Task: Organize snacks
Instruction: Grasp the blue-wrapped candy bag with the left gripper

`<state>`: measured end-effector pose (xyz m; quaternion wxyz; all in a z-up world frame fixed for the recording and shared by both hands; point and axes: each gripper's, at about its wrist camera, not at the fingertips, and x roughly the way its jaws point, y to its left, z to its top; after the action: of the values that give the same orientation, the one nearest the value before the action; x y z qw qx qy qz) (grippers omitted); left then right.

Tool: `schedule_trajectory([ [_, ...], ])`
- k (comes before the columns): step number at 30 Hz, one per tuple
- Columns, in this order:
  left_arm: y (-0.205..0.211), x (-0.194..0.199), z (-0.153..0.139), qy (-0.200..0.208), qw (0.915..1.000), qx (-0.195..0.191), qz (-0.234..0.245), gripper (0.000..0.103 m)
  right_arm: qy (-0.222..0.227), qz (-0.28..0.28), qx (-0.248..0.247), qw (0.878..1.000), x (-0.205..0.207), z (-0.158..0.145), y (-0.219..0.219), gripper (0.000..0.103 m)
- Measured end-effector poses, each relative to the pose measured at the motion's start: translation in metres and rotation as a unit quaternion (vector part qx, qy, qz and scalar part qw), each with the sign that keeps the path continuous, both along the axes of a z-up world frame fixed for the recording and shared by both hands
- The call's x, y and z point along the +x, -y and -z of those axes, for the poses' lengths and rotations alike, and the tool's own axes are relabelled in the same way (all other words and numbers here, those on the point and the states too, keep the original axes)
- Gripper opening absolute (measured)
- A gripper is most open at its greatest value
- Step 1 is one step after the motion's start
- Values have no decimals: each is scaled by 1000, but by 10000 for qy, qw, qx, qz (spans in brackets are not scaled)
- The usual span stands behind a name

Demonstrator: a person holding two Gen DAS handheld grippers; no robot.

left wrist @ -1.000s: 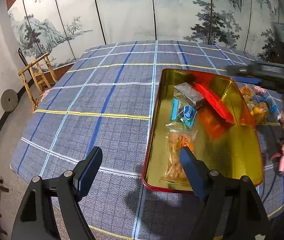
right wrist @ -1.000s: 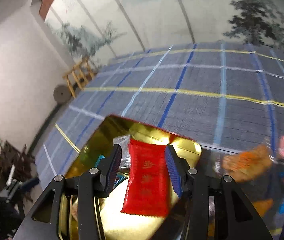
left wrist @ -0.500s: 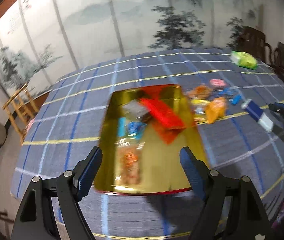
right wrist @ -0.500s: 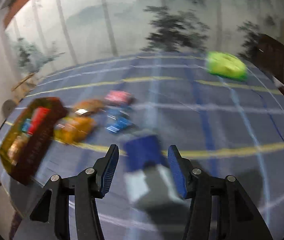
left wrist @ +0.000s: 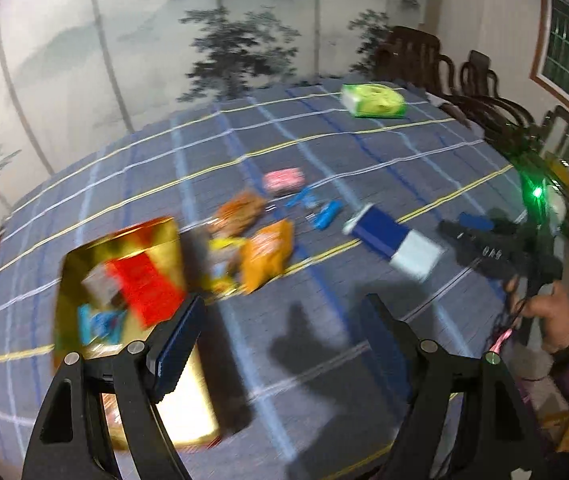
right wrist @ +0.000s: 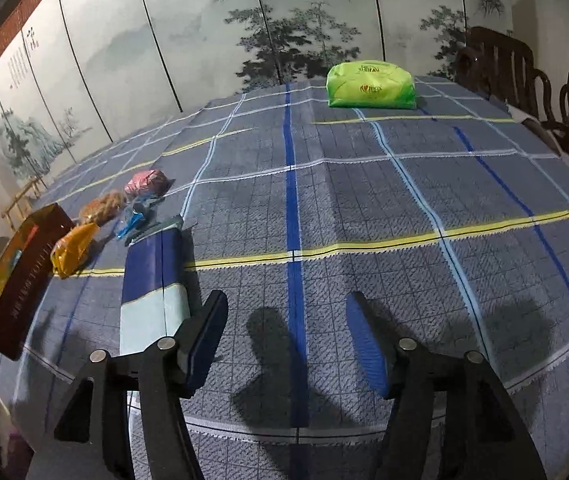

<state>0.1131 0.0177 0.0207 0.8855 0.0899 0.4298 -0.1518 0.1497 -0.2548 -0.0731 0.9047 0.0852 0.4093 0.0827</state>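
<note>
Change since earlier view: the right gripper [right wrist: 286, 344], which had held a red packet over the tin, had swung away to bare tablecloth [right wrist: 364, 200].
Right claw: jaws apart, empty.
Left gripper [left wrist: 280, 344]: jaws apart, empty, near the tin's corner.
Blue-and-white box [right wrist: 152, 280]: just left of the right claw.
Tin [left wrist: 72, 264]: already held the red packet [left wrist: 144, 288] and others.
Remaining: orange packet [left wrist: 266, 254], pink packet [left wrist: 283, 179], blue sweets [left wrist: 324, 214], loose beside the tin.
Green pack [right wrist: 370, 85]: far edge, well apart.

Both claws gape empty — left claw [left wrist: 284, 344] and right claw [right wrist: 286, 344] hover above the surface.
</note>
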Motion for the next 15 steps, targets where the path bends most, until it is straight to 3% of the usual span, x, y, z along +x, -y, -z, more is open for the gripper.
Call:
schedule_trajectory([
  [6,48,78,15,-772,9956,-525,-75,76,-24,-104,305,9995,0,1,5,68],
  [8,67,110,27,-1004,9939,-421,-175,75,-15,-172,330,9993,0,2,4,68],
  [10,78,132,40,-1207,9917,-314,-306,64,-4,-233,399,9989,-1,2,4,68],
  [15,90,164,67,-1407,9890,-9,-458,64,57,-322,654,9973,-2,3,8,68],
])
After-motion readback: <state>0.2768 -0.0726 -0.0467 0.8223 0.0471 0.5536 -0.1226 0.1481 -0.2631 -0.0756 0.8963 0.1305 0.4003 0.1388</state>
